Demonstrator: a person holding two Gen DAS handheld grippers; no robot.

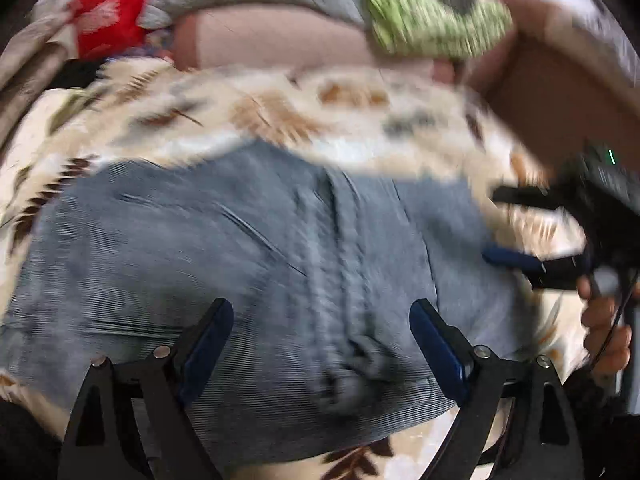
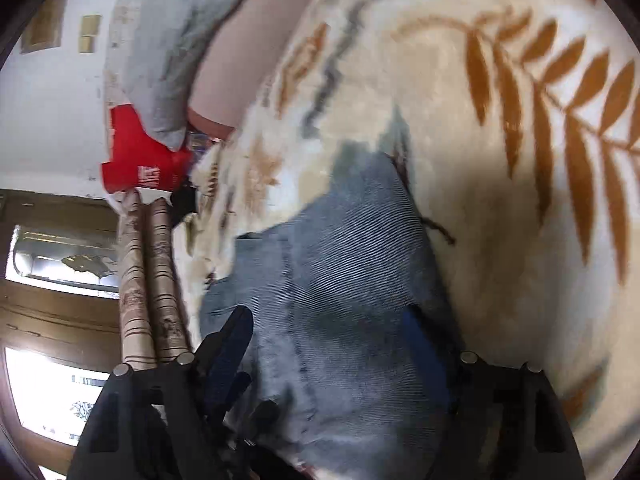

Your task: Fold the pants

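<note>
Both grippers, left and right, hold jaws wide apart over the pants

No legible text or labels

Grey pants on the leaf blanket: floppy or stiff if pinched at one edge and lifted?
Likely floppy: the pants already lie in soft creases and a bunched ridge down the middle. Probably moderate weight, since the ribbed weave looks thick. They may drag on the plush blanket rather than slide freely.
</note>
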